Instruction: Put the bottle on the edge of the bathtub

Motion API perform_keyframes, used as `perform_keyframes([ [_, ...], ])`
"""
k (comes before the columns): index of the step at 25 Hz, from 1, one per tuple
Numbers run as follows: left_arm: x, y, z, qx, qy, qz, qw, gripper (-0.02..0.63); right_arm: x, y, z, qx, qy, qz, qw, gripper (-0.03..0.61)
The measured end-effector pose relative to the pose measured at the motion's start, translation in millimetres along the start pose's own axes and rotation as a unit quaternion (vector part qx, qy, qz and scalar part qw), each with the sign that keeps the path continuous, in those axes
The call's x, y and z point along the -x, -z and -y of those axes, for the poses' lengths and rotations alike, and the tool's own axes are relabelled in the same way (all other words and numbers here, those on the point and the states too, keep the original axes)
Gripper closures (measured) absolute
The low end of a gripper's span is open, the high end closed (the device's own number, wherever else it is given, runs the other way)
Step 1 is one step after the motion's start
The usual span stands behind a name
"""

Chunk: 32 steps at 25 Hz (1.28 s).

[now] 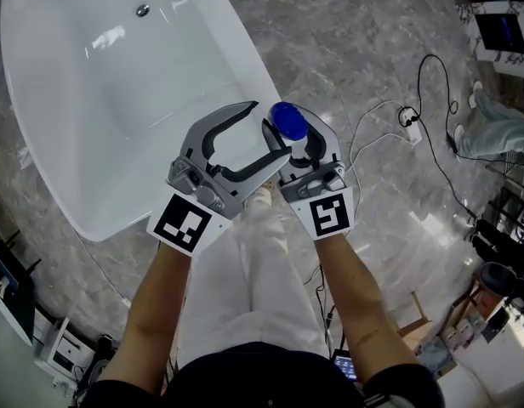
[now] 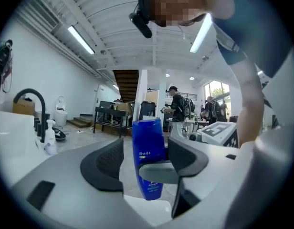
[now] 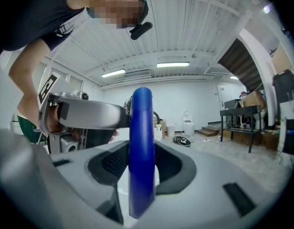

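Observation:
A blue bottle is upright in my right gripper, which is shut on it just off the near right rim of the white bathtub. The right gripper view shows the bottle edge-on, squeezed between the two dark pads. My left gripper stands open right beside it, its jaws spread wide toward the bottle. In the left gripper view the bottle sits in the gap between the pads without being pressed, and a grey finger of the right gripper crosses in front of it. Whether the bottle rests on the rim is hidden.
The tub's drain is at the far end. A black faucet and a small spray bottle stand at the left. Cables and a power strip lie on the marble floor to the right. People stand far off.

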<state>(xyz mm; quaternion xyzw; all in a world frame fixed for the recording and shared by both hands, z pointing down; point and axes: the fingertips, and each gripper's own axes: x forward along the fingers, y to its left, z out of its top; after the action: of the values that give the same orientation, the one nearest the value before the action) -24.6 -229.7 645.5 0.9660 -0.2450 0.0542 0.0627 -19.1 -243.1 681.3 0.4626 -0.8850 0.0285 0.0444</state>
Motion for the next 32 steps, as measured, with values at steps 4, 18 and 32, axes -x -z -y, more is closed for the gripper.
perform_keyframes([
  [4,-13.1,9.0,0.9,0.019,0.014,-0.024,0.9994,0.310,-1.2,4.0,-3.6,0.009,-0.004,-0.004,1.000,0.423],
  [18,-29.1,24.4,10.6,-0.004,0.029,-0.051,0.9983,0.371,1.3,22.3,-2.7,-0.003,-0.003,-0.028,1.000,0.422],
  [32,-36.2,47.5,7.8,-0.027,0.032,-0.046,0.9980,0.373,16.0,59.8,-3.6,-0.011,0.027,-0.099,0.995,0.396],
])
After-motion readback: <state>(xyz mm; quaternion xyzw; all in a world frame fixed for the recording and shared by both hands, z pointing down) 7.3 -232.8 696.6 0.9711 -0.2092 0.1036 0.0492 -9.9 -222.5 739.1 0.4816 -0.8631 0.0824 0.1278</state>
